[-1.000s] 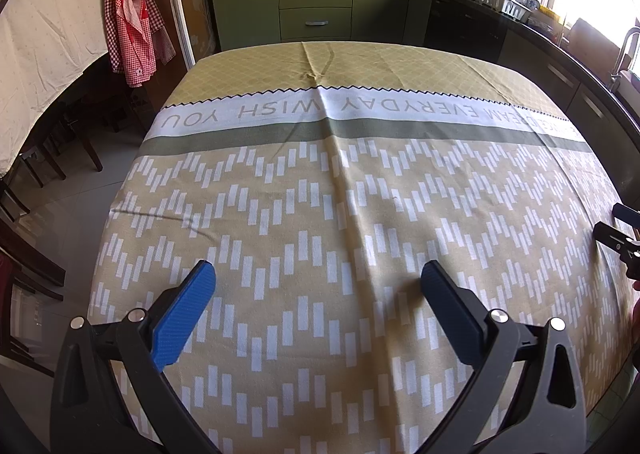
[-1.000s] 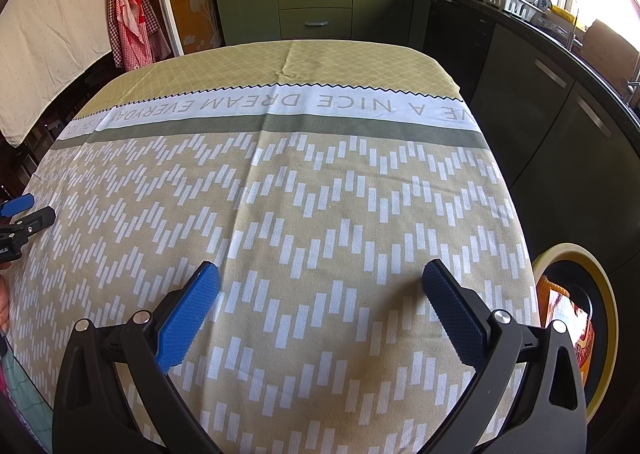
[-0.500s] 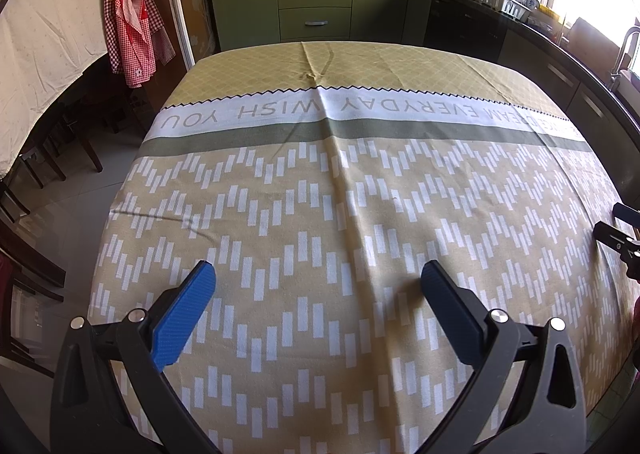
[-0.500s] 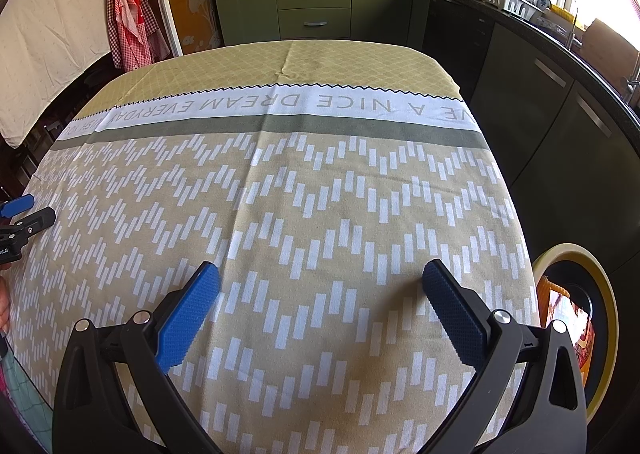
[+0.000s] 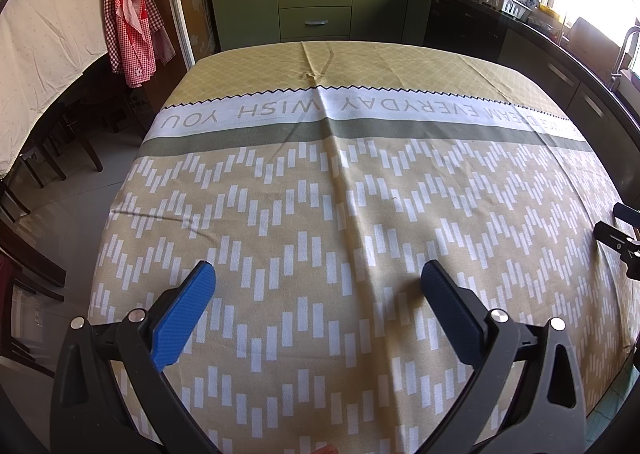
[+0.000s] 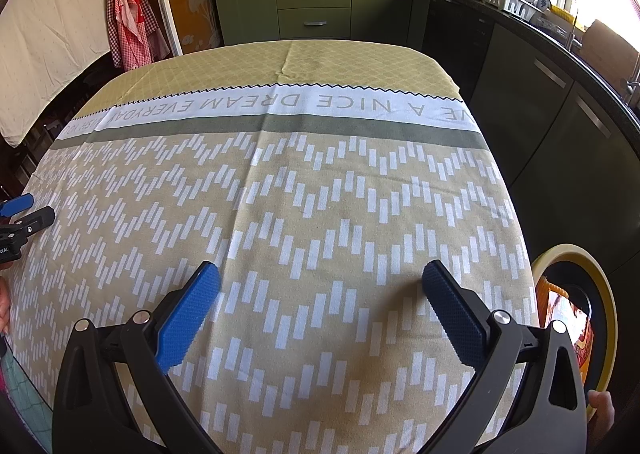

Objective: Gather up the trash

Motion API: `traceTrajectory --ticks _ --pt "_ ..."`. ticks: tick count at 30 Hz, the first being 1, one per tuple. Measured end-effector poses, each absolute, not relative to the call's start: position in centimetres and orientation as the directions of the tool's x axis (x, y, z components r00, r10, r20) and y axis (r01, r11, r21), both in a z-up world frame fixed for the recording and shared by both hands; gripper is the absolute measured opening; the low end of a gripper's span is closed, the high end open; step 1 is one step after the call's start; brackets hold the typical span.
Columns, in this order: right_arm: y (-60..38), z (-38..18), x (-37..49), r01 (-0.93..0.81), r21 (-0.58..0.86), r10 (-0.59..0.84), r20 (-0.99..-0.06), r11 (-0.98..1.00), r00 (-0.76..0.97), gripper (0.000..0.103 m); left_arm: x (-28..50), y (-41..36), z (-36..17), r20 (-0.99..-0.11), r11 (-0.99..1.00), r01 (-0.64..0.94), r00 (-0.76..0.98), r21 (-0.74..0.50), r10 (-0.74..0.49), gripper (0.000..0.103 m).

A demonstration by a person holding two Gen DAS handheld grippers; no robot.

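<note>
Over the counter (image 5: 320, 190) in the left wrist view, the left gripper (image 5: 318, 278) hangs with its blue fingers (image 5: 182, 314) spread wide and empty above the patterned cloth. In the right wrist view, the right gripper (image 6: 320, 278) is likewise wide open and empty, and the yellow-rimmed trash bin (image 6: 600, 306) stands off the counter's right edge, orange wrappers (image 6: 560, 302) inside.

The tablecloth (image 5: 320, 190) is matt woven cloth, lightly creased. The pads (image 6: 188, 318) look like textured blue plastic. The cabinets (image 5: 316, 10) show smooth fronts with metal handles.
</note>
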State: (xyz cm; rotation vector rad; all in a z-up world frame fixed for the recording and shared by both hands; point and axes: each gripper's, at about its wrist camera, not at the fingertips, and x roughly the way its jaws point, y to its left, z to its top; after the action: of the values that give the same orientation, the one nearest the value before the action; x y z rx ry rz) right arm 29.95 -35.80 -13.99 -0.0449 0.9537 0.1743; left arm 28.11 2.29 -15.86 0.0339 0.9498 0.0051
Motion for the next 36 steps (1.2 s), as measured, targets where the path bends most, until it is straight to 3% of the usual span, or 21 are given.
traceTrajectory --ticks 36 --pt "-35.8 -13.9 30.0 -0.164 0.039 0.126 -0.814 0.986 0.567 0.100 27.2 4.3 -15.7 -0.812 1.000 0.006 0.584 0.030 0.021 0.098"
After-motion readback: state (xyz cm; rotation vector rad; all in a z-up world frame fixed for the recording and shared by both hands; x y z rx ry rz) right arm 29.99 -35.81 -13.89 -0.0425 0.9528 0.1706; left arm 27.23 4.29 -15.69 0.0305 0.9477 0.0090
